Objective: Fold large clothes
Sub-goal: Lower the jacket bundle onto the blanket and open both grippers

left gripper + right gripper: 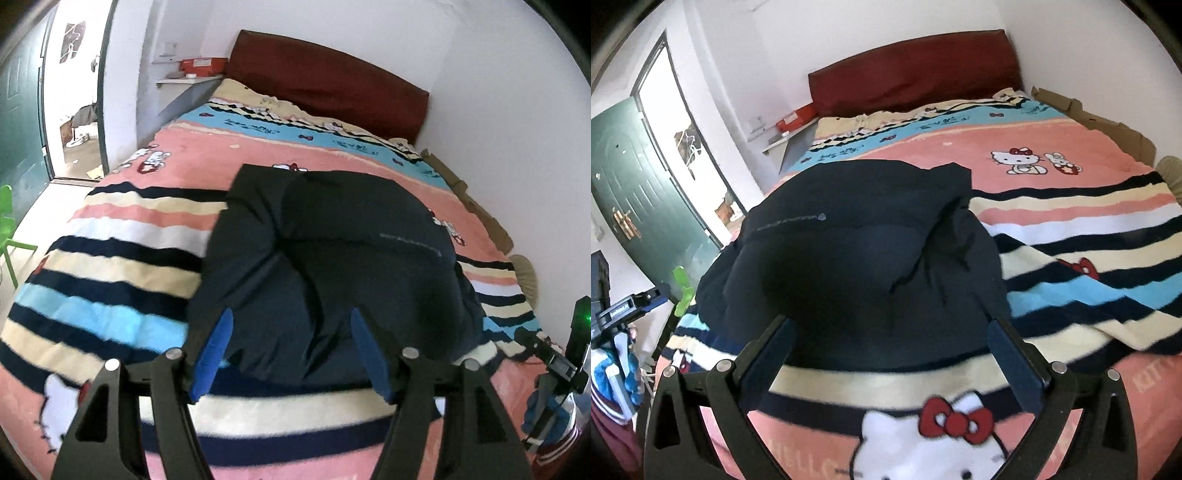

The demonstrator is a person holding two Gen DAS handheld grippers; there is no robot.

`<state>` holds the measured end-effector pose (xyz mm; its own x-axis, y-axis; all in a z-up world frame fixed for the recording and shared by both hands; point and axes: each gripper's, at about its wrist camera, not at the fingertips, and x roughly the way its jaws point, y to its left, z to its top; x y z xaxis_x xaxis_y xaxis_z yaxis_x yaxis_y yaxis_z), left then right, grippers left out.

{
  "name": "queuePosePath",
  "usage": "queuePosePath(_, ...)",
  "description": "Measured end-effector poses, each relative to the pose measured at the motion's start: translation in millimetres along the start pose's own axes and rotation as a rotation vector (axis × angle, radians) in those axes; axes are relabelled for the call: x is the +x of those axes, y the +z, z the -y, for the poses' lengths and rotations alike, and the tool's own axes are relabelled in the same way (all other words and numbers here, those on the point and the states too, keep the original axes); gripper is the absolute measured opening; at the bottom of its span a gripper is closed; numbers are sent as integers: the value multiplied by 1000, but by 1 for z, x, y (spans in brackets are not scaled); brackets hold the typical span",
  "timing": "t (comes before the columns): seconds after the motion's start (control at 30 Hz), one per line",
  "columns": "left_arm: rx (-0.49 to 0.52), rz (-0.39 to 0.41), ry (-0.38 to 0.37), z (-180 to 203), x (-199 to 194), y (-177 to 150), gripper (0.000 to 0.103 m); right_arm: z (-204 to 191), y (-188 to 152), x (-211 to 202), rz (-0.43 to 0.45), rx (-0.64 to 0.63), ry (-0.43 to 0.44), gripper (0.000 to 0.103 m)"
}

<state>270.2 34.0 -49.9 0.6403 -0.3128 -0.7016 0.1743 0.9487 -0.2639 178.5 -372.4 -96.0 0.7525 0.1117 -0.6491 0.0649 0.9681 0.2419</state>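
Observation:
A dark navy garment [332, 240] lies bunched in a thick folded bundle on the bed's striped cartoon-cat blanket [110, 258]. My left gripper [291, 321] hovers over the bundle's near edge, its blue pads [221, 332] spread apart and holding nothing. In the right wrist view the same garment [849, 258] fills the middle, a small grey logo line across it. My right gripper [890, 325] stands wide open at its near edge, both fingers [1008, 343] clear of the cloth.
A dark red headboard [325, 85] stands against the white wall at the far end. Brown cardboard [1108, 125] lines the wall side of the bed. A green door [639, 206] stands open, with a green chair [7, 229] and a shelf holding a red box [201, 66].

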Motion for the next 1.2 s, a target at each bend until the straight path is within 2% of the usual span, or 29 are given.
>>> queuePosePath(0.17, 3, 11, 23, 2, 57, 18, 65, -1, 22, 53, 4, 5, -2, 102)
queuePosePath(0.33, -5, -10, 93, -31, 125, 16, 65, 24, 38, 125, -39, 23, 5, 102)
queuePosePath(0.4, -56, -11, 78, -52, 134, 9, 71, 43, 35, 138, -49, 60, 19, 102)
queuePosePath(0.47, -108, -17, 77, -73, 137, 2, 84, 67, 28, 141, -39, 102, 30, 102)
queuePosePath(0.53, -160, -34, 48, -85, 137, -4, 85, 84, 19, 143, -66, 116, -11, 102)
queuePosePath(0.63, -171, -25, 77, -84, 122, -9, 85, 110, 6, 138, -107, 201, 0, 102)
queuePosePath(0.83, -162, -4, 197, -80, 70, -25, 84, 111, 0, 90, -81, 154, -72, 102)
queuePosePath(1.0, -119, 31, 231, -50, 21, -45, 84, 86, -14, 50, -94, 83, -93, 102)
queuePosePath(1.2, -15, 95, 274, 7, -40, -70, 84, 33, -43, 3, -82, 8, -75, 102)
